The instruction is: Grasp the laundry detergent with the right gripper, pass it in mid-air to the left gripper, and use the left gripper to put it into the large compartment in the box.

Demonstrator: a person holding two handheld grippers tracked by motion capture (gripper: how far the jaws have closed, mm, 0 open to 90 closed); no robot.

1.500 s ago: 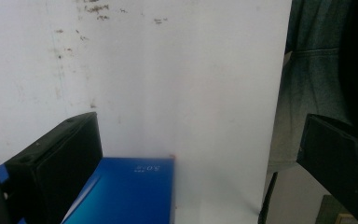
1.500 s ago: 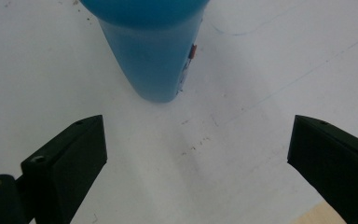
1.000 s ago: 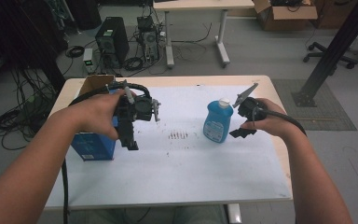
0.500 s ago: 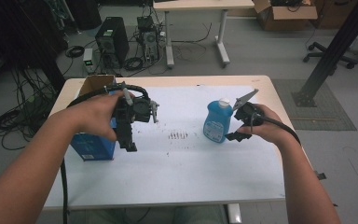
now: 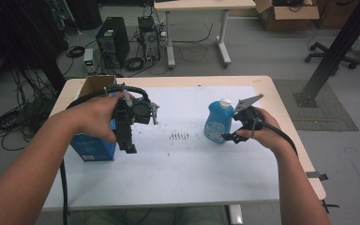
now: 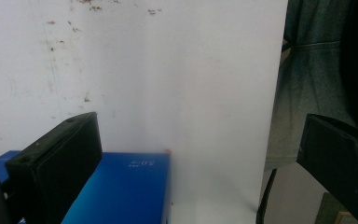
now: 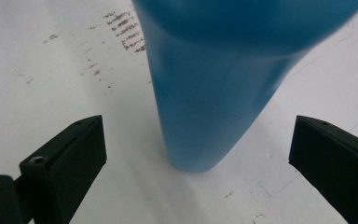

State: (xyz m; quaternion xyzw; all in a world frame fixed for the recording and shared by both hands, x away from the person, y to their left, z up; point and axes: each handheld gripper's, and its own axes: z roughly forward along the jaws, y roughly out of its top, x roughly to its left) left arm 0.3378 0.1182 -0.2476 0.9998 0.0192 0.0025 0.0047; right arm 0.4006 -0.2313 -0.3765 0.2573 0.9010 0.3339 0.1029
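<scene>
The right gripper (image 5: 229, 136) has slid in toward the blue detergent bottle (image 5: 215, 123), which stands upright mid-table; its jaws are spread wide around the base, untouched, so a grasp looks imminent. The left gripper (image 5: 130, 147), jaws open, hangs by the blue box (image 5: 93, 149).

bottle top: the blue plastic bottle (image 7: 214, 79) runs off the upper edge of the right gripper view, cap out of frame, outline smeared
bottle label: too small to read in the high view
box: the blue cardboard box (image 6: 121, 191) is cut by the bottom edge of the left gripper view; its print is illegible
box in high view: partly behind the left gripper (image 5: 127, 140)
</scene>
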